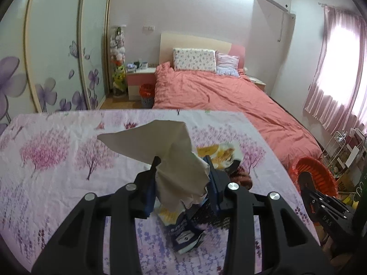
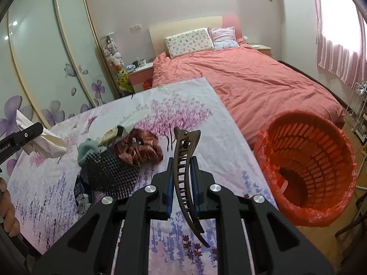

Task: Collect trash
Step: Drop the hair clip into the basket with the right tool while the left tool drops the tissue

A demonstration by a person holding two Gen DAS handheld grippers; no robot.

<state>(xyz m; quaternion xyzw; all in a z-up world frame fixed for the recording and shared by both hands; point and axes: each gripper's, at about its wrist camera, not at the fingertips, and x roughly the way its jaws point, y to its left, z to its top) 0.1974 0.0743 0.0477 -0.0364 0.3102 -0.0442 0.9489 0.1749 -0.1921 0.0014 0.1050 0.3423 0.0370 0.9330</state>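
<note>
The crumpled tissue point(image 1: 181, 167) is off the table, pinched between the pads of the left gripper point(image 1: 182, 160) and hanging in the air above the heap of odds and ends point(image 2: 110, 160) that lies on the flowered tablecloth point(image 1: 57, 160). The right gripper point(image 2: 182, 160) is clamped narrowly on a brown hair clip point(image 2: 185, 167), raised clear of the cloth on the side of the heap nearer the orange bin point(image 2: 307, 167). That bin, lined with an orange bag, stands on the floor just past the table's edge, beyond the heap from the tissue; its depth looks nearly bare, apart from a pale scrap I cannot identify. So, as I judge it, the work is at an early stage: two pieces are lifted but neither has been dropped in. In the heap remain a striped scrunchie point(image 2: 140, 149), a dark dotted cloth point(image 2: 110, 174), a printed wrapper point(image 1: 220, 153) and a dark blue packet point(image 1: 185, 236). Some of these, like the clip, may be belongings, not rubbish, so sorting is likely still ahead. Beyond the heap and table stands the pink bed point(image 1: 218, 96).
</note>
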